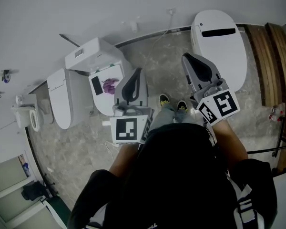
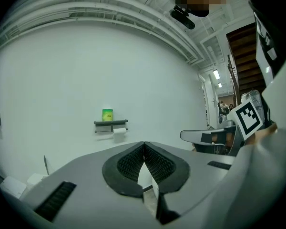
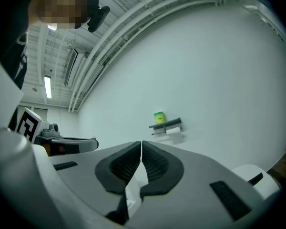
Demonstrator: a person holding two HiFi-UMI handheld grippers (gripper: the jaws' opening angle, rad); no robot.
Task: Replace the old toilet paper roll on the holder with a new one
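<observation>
We stand in a white washroom, well apart from the wall-mounted holder [image 2: 110, 123]. The old toilet paper roll [image 2: 119, 131] hangs under its shelf, and a green container [image 2: 107, 114] sits on top. The left gripper [image 2: 144, 147] and right gripper [image 3: 141, 146] both point toward that wall, jaws pressed together with nothing between them. We judge this to be the approach step. Next we need to come close, part one gripper's jaws and grasp the old roll.
</observation>
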